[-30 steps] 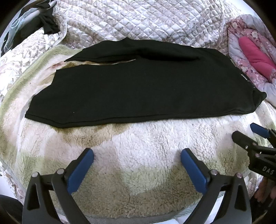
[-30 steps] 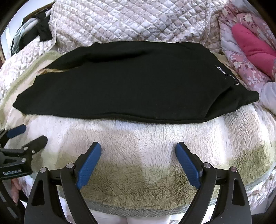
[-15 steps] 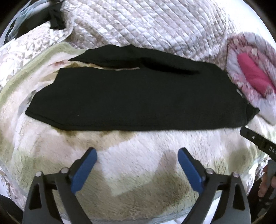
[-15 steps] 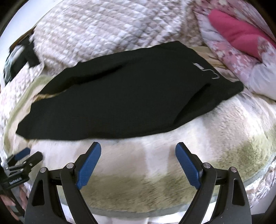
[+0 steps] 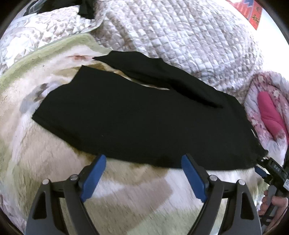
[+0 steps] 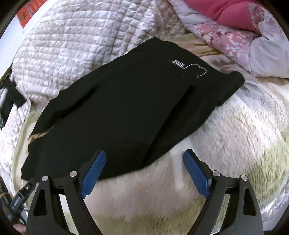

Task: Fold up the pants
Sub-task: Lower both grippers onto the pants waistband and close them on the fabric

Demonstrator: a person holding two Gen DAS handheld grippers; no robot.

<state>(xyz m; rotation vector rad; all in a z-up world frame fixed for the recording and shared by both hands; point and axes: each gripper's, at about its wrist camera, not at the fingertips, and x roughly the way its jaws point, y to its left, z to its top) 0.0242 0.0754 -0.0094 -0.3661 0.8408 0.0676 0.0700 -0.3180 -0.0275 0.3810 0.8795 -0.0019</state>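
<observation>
Black pants (image 5: 144, 119) lie flat on a fluffy cream and green blanket (image 5: 126, 198), legs to the left, waistband to the right. In the right wrist view the pants (image 6: 126, 108) show a small white label and a thin chain near the waistband. My left gripper (image 5: 144, 173) is open and empty, its blue pads at the pants' near edge. My right gripper (image 6: 144, 171) is open and empty, its left pad over the near hem, its right pad over the blanket. The right gripper also shows at the far right of the left wrist view (image 5: 271, 168), near the waistband corner.
A quilted grey-white bedspread (image 5: 180, 36) lies behind the pants. A pink floral duvet with a magenta pillow (image 5: 271, 115) sits at the right. Dark clothing (image 5: 86, 9) lies at the far back left. The left gripper's tool shows at the lower left of the right wrist view (image 6: 16, 200).
Both grippers have moved forward to the pants' near edge and tilted. The right gripper has come up to the waistband corner. Both stay open.
</observation>
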